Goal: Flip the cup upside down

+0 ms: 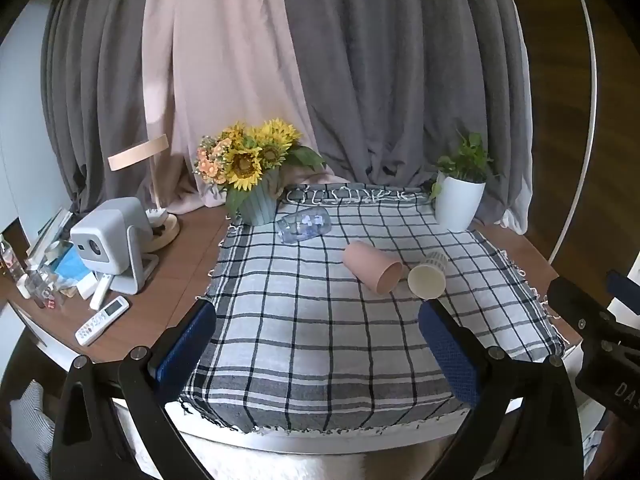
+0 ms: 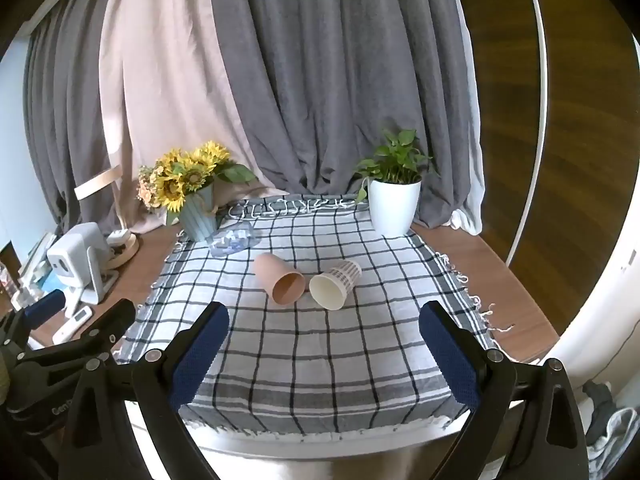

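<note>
A pink cup [image 1: 372,266] [image 2: 280,278] lies on its side on the checked cloth [image 1: 304,344] [image 2: 320,344], mouth toward me. A white paper cup [image 1: 429,274] [image 2: 335,284] with a striped wall lies on its side right beside it, mouth toward me. A clear plastic cup [image 1: 305,224] [image 2: 234,242] lies on its side farther back by the flower pot. My left gripper [image 1: 318,340] is open and empty, near the cloth's front, short of the cups. My right gripper [image 2: 324,342] is open and empty, also short of the cups.
A sunflower bouquet in a blue pot [image 1: 256,200] [image 2: 198,218] stands back left; a white potted plant [image 1: 458,200] [image 2: 394,206] back right. A projector [image 1: 110,240], remotes [image 1: 102,320] and clutter sit left of the cloth. Curtains hang behind.
</note>
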Demonstrator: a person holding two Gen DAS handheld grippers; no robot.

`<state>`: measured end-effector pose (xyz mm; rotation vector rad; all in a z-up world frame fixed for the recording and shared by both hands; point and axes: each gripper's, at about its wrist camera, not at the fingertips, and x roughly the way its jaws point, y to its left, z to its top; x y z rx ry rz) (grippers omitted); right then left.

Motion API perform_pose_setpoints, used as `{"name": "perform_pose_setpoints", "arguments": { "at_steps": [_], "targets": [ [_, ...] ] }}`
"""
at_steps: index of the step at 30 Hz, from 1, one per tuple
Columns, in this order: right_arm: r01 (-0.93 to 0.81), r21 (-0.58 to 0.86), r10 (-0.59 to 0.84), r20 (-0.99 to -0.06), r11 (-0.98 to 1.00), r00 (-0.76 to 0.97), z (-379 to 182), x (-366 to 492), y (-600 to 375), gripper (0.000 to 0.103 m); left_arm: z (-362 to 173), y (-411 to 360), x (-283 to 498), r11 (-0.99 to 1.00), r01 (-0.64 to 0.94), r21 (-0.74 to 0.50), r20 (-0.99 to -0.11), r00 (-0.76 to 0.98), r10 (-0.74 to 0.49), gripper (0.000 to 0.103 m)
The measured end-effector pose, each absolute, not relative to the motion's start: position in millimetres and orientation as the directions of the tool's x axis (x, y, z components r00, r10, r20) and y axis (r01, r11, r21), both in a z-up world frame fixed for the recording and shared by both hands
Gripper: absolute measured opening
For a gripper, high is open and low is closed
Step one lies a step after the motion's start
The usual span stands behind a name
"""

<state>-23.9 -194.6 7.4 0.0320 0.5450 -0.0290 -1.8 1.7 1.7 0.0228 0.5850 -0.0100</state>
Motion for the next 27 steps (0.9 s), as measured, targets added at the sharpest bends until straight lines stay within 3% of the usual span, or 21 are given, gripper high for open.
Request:
{"name": "perform_pose_setpoints", "arguments": {
  "at_steps": [27],
  "targets": [
    [0.073,0.057,-0.033,-0.516,0.996,0.856,6.9,-36.2,-211.7,0.096,0.5,-13.3,-7.6,0.999,0.036,0.013,-0.553,0.833,-0.023,0.103]
  ]
}}
